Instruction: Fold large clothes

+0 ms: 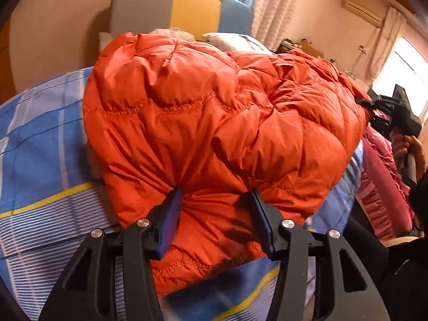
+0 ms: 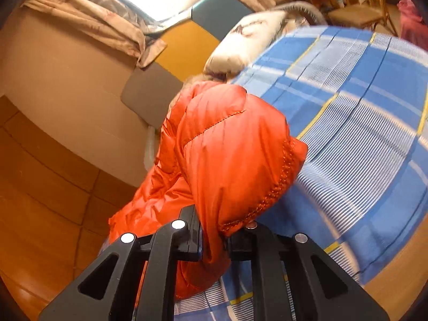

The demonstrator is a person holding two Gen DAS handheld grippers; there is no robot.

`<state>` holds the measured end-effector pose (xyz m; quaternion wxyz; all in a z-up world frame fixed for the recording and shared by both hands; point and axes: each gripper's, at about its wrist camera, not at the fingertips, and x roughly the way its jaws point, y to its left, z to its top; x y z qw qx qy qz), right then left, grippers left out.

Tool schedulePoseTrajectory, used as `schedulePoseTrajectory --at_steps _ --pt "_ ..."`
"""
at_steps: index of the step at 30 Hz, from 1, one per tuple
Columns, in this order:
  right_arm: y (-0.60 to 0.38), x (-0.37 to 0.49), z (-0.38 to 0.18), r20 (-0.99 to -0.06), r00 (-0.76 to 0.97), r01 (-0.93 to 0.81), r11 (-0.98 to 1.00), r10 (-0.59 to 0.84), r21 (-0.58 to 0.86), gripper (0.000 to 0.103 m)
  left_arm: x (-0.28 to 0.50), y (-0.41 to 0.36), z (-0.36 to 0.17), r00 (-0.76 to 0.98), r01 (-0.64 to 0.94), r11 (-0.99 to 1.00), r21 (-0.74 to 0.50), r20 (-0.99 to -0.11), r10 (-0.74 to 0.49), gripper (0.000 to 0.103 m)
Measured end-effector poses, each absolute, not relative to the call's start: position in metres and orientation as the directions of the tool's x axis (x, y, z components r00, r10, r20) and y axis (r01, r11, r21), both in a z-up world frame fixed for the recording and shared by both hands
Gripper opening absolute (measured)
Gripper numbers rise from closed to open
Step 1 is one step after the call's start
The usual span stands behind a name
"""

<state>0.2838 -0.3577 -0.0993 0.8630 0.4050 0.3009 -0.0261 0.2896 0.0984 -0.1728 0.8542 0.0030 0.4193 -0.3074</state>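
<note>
A puffy orange quilted jacket [image 1: 214,112] lies heaped on a bed with a blue checked sheet [image 1: 40,147]. In the left wrist view my left gripper [image 1: 218,216] has a thick roll of the jacket's near edge between its blue pads [image 1: 171,219], which press into the fabric from both sides. In the right wrist view my right gripper [image 2: 214,235] is shut on a thin fold of the same jacket [image 2: 227,147], which hangs lifted above the sheet [image 2: 361,133]. The fabric hides the right gripper's fingertips.
A white pillow [image 2: 248,40] lies at the head of the bed by a grey, yellow and blue headboard [image 1: 182,10]. Pink ruffled bedding [image 1: 379,182] hangs at the bed's right side. A hand [image 1: 401,141] holds the other gripper there. Wooden floor [image 2: 40,187] lies beside the bed.
</note>
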Motion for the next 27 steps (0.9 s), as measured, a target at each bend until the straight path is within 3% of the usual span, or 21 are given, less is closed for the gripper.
schedulePoseTrajectory --at_steps 10,17,27 --pt "-0.331 0.29 -0.057 -0.553 0.821 0.214 0.822 0.141 0.527 0.01 0.299 0.102 -0.177 0.415 0.564 0.778 -0.276 -0.72 -0.556 0.051" --pt "-0.263 0.305 -0.031 -0.514 0.812 0.004 0.878 0.276 0.479 0.01 0.307 0.106 -0.18 0.415 0.567 0.774 -0.282 -0.714 -0.564 0.051" --pt "-0.175 0.321 -0.023 -0.562 0.718 -0.208 0.897 0.411 0.39 0.01 0.309 0.107 -0.178 0.406 0.6 0.759 -0.253 -0.721 -0.561 0.051"
